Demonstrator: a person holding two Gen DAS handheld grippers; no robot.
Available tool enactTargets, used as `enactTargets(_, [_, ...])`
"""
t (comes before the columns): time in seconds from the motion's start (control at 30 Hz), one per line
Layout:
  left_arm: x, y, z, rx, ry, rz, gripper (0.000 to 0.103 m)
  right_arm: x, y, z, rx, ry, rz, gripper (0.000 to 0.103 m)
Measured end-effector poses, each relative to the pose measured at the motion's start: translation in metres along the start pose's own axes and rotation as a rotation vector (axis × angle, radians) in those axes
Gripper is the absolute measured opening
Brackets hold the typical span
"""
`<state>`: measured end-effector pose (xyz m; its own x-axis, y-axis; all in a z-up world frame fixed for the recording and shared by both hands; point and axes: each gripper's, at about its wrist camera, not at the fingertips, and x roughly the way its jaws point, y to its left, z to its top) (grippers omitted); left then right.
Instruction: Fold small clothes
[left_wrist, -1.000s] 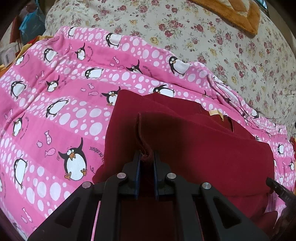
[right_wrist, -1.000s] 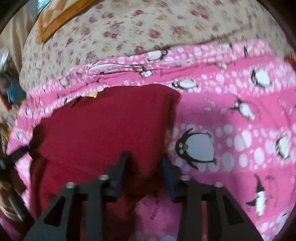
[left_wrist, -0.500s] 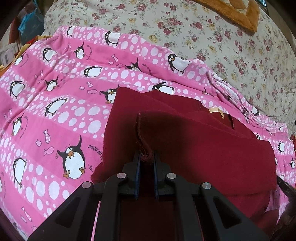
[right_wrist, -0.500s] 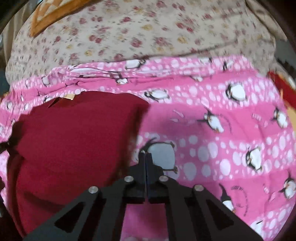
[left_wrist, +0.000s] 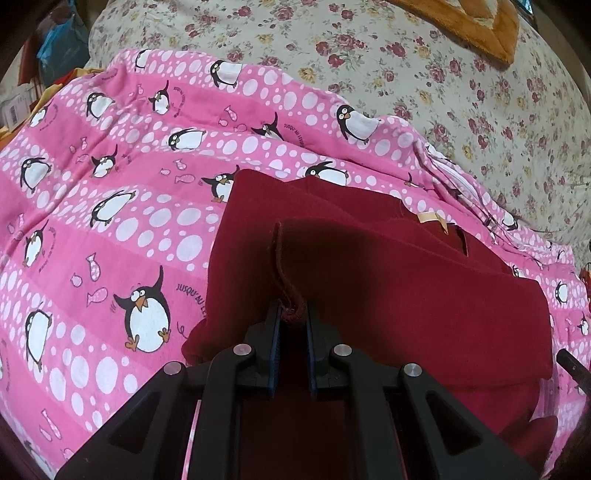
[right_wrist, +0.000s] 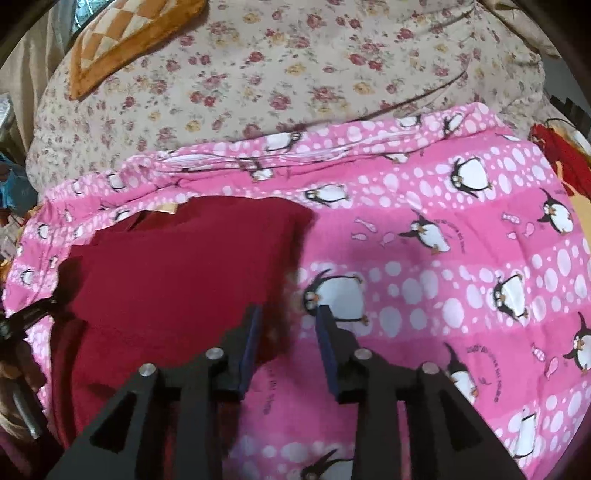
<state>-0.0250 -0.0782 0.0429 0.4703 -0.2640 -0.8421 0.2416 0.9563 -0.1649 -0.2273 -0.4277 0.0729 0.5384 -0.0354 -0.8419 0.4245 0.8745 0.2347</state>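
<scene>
left gripper (left_wrist: 293, 314) pinching a hemmed edge of the red garment (left_wrist: 388, 295); right gripper (right_wrist: 290, 325) opening, pads not pressing, garment's right edge just by its left pad; garment lies partly folded on the penguin blanket (left_wrist: 129, 221), floral bedcover (left_wrist: 406, 74) beyond; risk: right re-closes on blanket or misses the edge, then the fold drags crooked.

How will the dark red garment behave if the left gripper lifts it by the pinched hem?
The dark red garment will probably sag and unfold: its hem already bunches limply in the left gripper. It looks light, barely denting the pink penguin blanket. Its fuzzy surface should grip rather than slip.
</scene>
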Motion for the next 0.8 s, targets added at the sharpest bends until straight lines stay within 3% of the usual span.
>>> enactTargets(0.4, [-0.002,0.001,-0.003,-0.003,0.005,-0.008,0.0,0.024,0.035,-0.005,-0.032,0.068,0.029,0.049])
enactTargets(0.47, [-0.002,0.003,-0.003,-0.006,0.008,-0.019,0.0,0.028,0.039,-0.006,-0.056,0.063,0.015,0.045])
enactTargets(0.53, [-0.002,0.004,-0.004,-0.008,0.01,-0.029,0.0,0.026,0.04,-0.006,-0.092,0.04,-0.031,0.016])
enactTargets(0.7, [-0.002,0.002,-0.007,0.018,0.002,-0.05,0.001,0.031,0.033,-0.007,-0.137,0.031,-0.101,0.013])
enactTargets(0.8, [-0.005,0.003,-0.01,0.03,-0.011,-0.054,0.002,0.036,0.029,-0.01,-0.113,0.04,-0.101,0.013])
